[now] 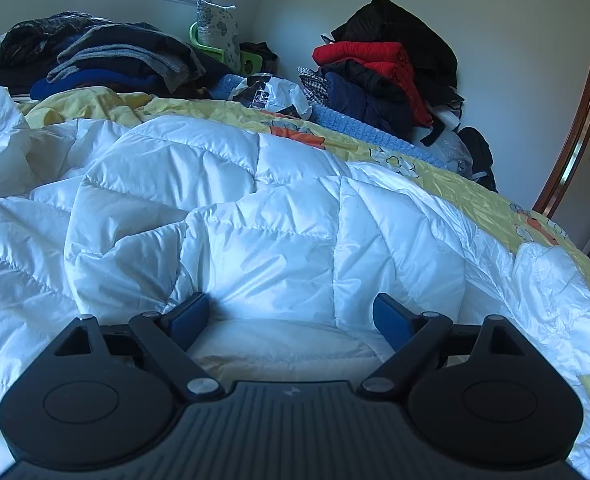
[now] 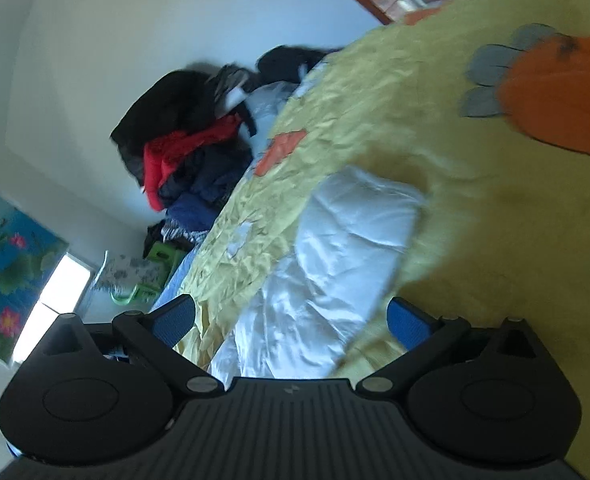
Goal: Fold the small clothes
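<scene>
A white quilted puffer garment (image 1: 255, 216) lies spread over the yellow bedsheet (image 1: 495, 204) and fills most of the left wrist view. My left gripper (image 1: 291, 318) is open, low over the garment's near part, with its blue pads (image 1: 189, 318) on either side of a pale fold, holding nothing. In the right wrist view, which is rolled sideways and blurred, the white garment (image 2: 335, 256) lies on the yellow sheet (image 2: 435, 128). My right gripper (image 2: 291, 320) is open and empty above the garment's edge.
A pile of dark and grey clothes (image 1: 103, 56) sits at the bed's far left. A stack with a red jacket (image 1: 379, 64) and black coats stands at the far right by the wall. A blue knitted cloth (image 1: 359, 128) and a bag (image 1: 271, 94) lie between. A wooden door (image 1: 575, 140) is at right.
</scene>
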`<state>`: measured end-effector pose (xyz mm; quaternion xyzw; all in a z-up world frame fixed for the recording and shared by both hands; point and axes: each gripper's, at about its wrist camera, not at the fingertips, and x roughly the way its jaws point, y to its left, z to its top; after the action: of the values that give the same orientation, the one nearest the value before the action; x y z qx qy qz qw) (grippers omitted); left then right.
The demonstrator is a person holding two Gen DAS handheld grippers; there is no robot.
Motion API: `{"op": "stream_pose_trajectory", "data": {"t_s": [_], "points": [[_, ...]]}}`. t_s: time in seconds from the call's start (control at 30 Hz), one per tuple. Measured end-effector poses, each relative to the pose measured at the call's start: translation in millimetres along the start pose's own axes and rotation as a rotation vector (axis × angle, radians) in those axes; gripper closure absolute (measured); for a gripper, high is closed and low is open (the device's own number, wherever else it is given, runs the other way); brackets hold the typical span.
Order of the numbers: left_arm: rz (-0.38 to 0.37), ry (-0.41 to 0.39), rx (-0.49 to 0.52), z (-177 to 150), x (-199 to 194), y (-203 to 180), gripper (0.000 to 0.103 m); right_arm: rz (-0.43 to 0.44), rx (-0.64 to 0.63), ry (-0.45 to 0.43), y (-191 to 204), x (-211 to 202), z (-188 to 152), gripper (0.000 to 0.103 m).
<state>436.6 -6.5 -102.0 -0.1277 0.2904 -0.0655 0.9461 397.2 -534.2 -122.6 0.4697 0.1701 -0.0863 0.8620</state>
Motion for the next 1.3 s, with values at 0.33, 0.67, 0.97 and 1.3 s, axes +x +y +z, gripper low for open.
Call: {"op": "stream_pose_trajectory", "data": {"t_s": [0.33, 0.67, 0.97, 1.3], "points": [[-0.009, -0.004, -0.016, 1, 0, 3, 0.013, 0.006, -0.033, -0.015, 3, 33, 2, 0.085], [-0.035, -0.021, -0.068, 2, -2, 12, 0.013, 0.395, -0.312, 0.018, 149, 2, -73, 0.087], [-0.048, -0.034, -0.104, 1, -3, 18, 0.012, 0.357, -0.529, 0.427, 177, 53, -223, 0.084], [0.004, -0.019, -0.076, 5, -14, 2, 0.012, 0.423, -0.575, 0.384, 182, 44, -222, 0.069]]}}
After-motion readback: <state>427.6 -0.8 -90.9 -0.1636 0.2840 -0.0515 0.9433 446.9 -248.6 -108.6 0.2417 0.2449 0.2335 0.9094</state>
